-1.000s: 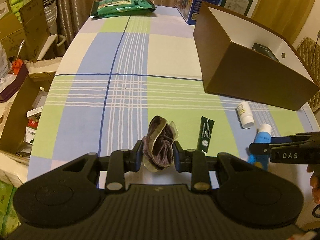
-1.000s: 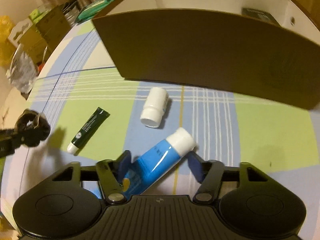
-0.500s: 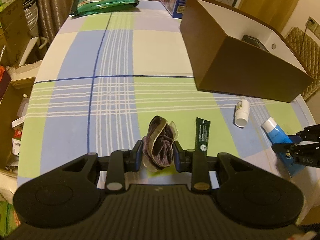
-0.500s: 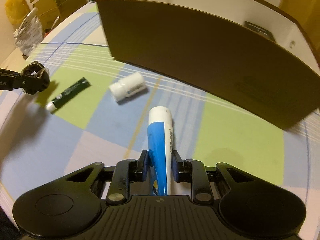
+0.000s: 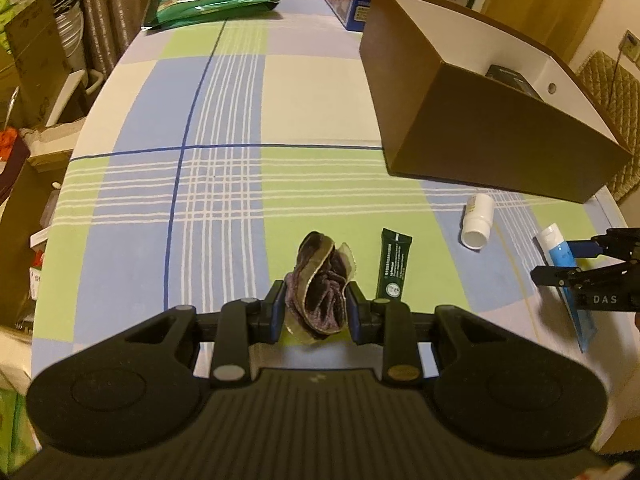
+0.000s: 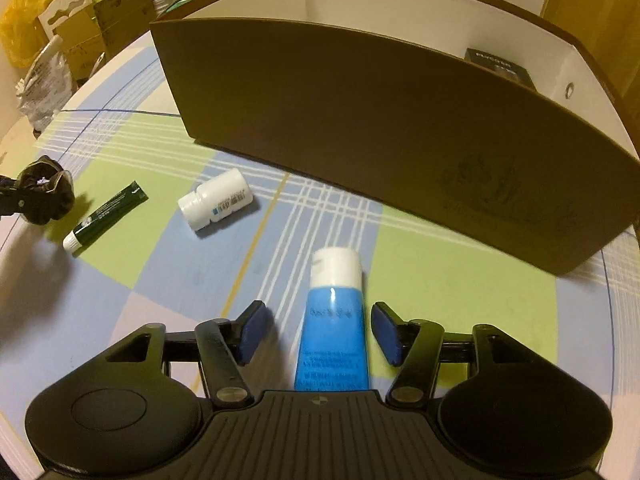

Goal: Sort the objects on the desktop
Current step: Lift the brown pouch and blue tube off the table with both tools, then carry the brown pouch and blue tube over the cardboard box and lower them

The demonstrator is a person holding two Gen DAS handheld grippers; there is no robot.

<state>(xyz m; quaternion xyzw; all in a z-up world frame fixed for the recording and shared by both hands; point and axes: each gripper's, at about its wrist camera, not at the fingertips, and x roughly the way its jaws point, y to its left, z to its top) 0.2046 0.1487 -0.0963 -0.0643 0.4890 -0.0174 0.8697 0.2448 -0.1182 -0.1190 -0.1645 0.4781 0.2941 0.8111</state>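
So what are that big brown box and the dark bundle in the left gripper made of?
The brown box looks like matte cardboard: thin flat walls, white inside, folded corners. The dark bundle, pinched by the left gripper, seems soft purplish fabric, velvety and gathered in folds, with a translucent shiny trim, possibly plastic or organza.

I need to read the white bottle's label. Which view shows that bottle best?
The right wrist view: the white bottle lies close, side on, label facing the camera. The left wrist view shows it small, cap end toward the lens, label mostly hidden.
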